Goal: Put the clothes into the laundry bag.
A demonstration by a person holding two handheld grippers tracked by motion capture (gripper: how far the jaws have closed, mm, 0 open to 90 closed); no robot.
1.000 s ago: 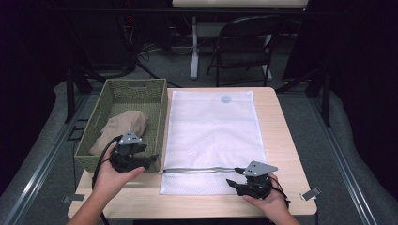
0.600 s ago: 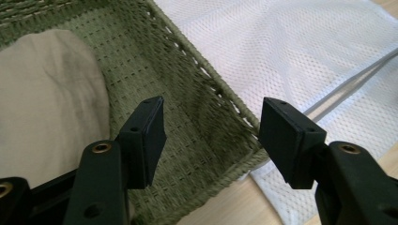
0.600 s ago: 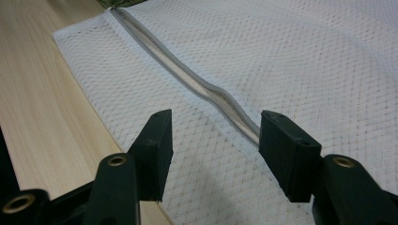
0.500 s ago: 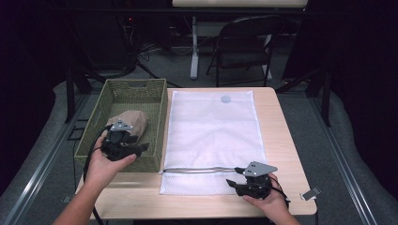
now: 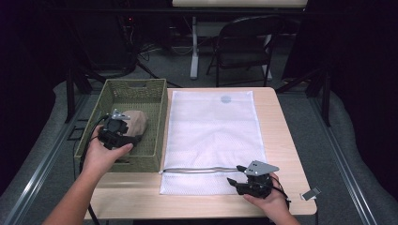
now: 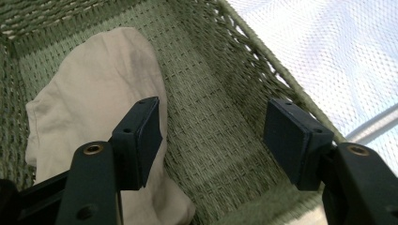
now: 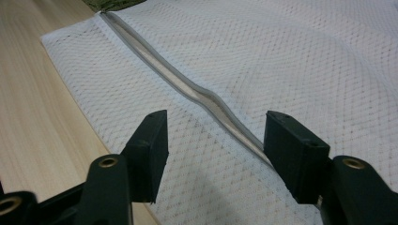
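While right hand-held gripper (image 5: 249,180) waits, jaws apart, astride mesh bag (image 5: 213,136) zipper (image 7: 187,89) on tabletop (image 5: 277,131), left hand-held gripper (image 6: 211,140) hangs inside basket (image 5: 155,98), jaws apart, beige cloth (image 6: 89,93) just under left jaw, likely for pickup.

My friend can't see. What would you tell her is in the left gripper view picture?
The open left gripper reaches into a green woven basket, with a beige cloth lying under one side of it. A white mesh bag lies just outside the basket.
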